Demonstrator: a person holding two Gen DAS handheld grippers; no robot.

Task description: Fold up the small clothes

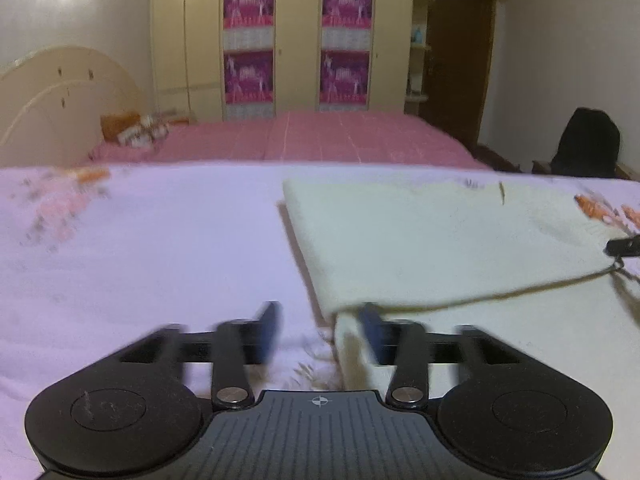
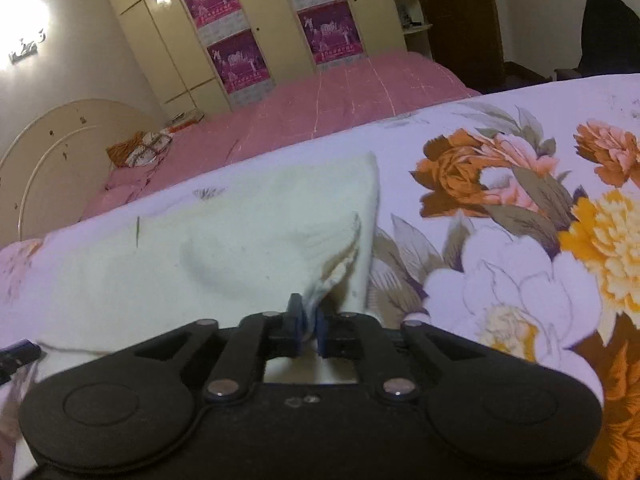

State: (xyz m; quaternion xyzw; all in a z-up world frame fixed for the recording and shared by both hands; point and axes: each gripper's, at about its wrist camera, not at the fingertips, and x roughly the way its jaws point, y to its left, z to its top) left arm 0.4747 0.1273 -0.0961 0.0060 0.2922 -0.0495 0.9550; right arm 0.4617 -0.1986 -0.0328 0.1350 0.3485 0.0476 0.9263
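A cream-white small garment (image 1: 432, 240) lies folded on the flowered sheet (image 1: 140, 248). In the left wrist view my left gripper (image 1: 320, 332) stands open at the garment's near-left corner. Its left finger is over bare sheet, and its right finger (image 1: 374, 330) sits at the cloth's edge, just under the raised fold. In the right wrist view my right gripper (image 2: 308, 322) is shut on the garment's (image 2: 240, 240) near-right corner, with the fabric bunched and pulled up between the pads. The right gripper's tip (image 1: 624, 246) shows at the left view's right edge.
The work surface is a bed with a white sheet printed with orange and yellow flowers (image 2: 500, 184). Behind it stands a pink bed (image 1: 320, 136) with a cream headboard (image 1: 52, 96). A wardrobe (image 1: 280, 40) and a dark chair (image 1: 586, 144) stand further back.
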